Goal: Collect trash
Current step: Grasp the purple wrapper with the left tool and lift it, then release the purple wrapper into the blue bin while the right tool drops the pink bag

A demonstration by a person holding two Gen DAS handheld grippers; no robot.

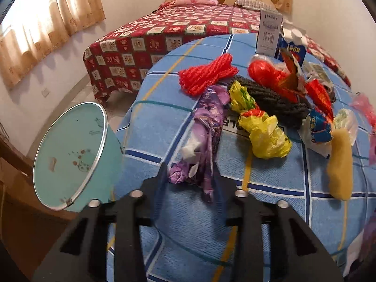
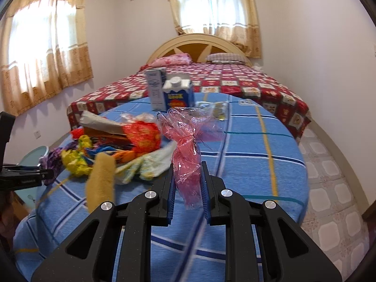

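Note:
A round table with a blue checked cloth (image 1: pixel 188 230) carries a heap of trash. My left gripper (image 1: pixel 190 169) has its fingers on either side of a purple plastic wrapper (image 1: pixel 206 127), open around its near end. Beyond lie a yellow bag (image 1: pixel 265 131), red netting (image 1: pixel 206 75), dark yarn (image 1: pixel 265 94) and a yellow sponge roll (image 1: pixel 340 164). My right gripper (image 2: pixel 188 171) is shut on a pink transparent plastic bag (image 2: pixel 185 145), held above the cloth (image 2: pixel 246 155). The teal waste bin (image 1: pixel 70 155) stands left of the table, tilted toward me.
A white carton (image 1: pixel 269 35) and a blue carton (image 1: pixel 291 49) stand at the table's far edge; both show in the right wrist view (image 2: pixel 156 89). A bed with a red patterned cover (image 2: pixel 235 82) is behind. The left gripper shows at the left edge (image 2: pixel 25 176). Tiled floor lies right.

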